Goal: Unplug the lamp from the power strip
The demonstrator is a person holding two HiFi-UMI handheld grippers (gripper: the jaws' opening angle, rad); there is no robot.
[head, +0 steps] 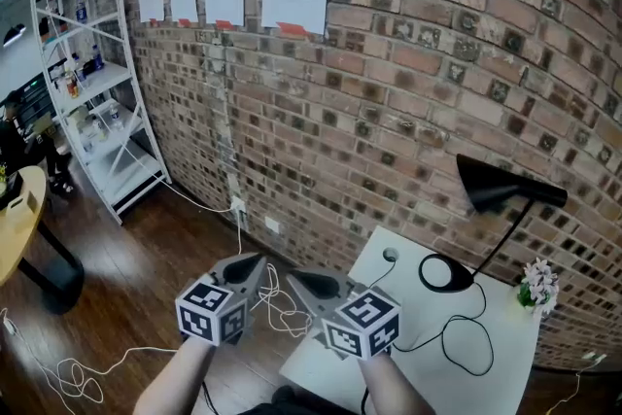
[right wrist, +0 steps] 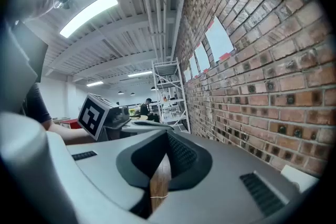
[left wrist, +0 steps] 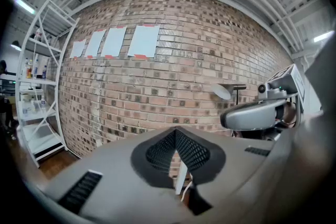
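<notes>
The black desk lamp (head: 507,186) stands on a white table (head: 510,345) at the right. Its round base (head: 441,272) sits near the wall, and its black cord (head: 457,345) loops over the tabletop. I cannot make out a power strip in any view. My left gripper (head: 255,259) and right gripper (head: 294,277) are held up side by side above the floor, left of the table, touching nothing. Both are shut and empty, pointing towards the brick wall. The left gripper view shows its shut tips (left wrist: 176,131), the lamp (left wrist: 224,92) and the right gripper (left wrist: 252,115). The right gripper view shows its shut tips (right wrist: 167,134).
White cords (head: 277,301) trail over the wooden floor from wall outlets (head: 236,204). A small white flower (head: 537,285) and a round grey object (head: 390,256) are on the table. At the left stand a white shelf (head: 97,112) and a yellow round table (head: 19,209).
</notes>
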